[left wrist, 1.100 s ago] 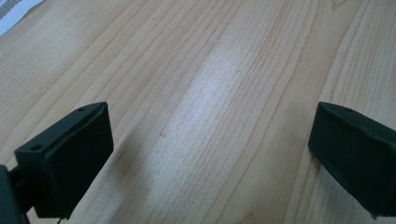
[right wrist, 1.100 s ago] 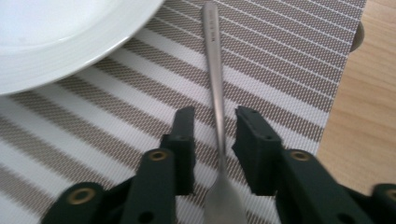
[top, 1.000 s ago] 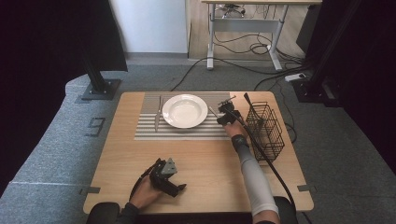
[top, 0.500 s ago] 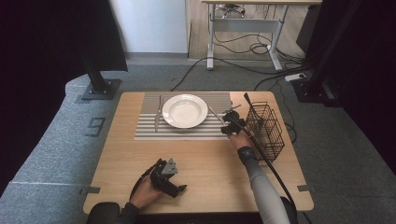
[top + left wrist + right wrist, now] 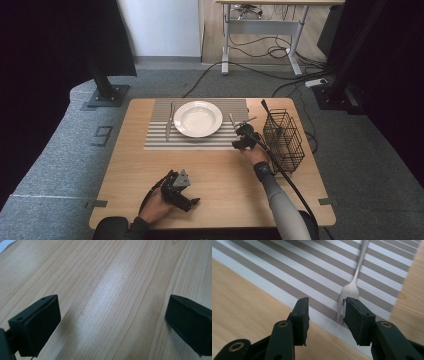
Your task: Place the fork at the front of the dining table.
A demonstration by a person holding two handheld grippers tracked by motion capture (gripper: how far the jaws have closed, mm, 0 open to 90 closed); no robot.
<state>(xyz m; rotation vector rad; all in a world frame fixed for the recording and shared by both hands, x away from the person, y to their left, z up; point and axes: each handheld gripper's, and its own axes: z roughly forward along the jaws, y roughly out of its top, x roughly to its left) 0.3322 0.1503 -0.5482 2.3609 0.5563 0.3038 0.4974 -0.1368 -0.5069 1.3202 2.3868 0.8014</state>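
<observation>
A silver fork [image 5: 352, 287] lies on the striped placemat [image 5: 287, 272], tines toward my right gripper [image 5: 325, 312]. That gripper's jaws stand open just short of the tines with nothing between them; they have been opening over the last second. In the high view the right gripper [image 5: 241, 134] sits at the mat's near right corner, the fork [image 5: 231, 120] just beyond it, right of the white plate [image 5: 197, 118]. A knife [image 5: 170, 121] lies left of the plate. My left gripper [image 5: 177, 190] rests near the table's front edge, open wide [image 5: 112, 322] over bare wood.
A black wire basket [image 5: 284, 134] stands at the right of the table, close beside the right hand. The right gripper's cable [image 5: 285, 175] trails back along the forearm. Bare wooden tabletop [image 5: 220, 170] lies between the two hands.
My right gripper has drawn back toward the person along the mat's right side, and the fork now lies uncovered on the mat. The left gripper has not moved.
</observation>
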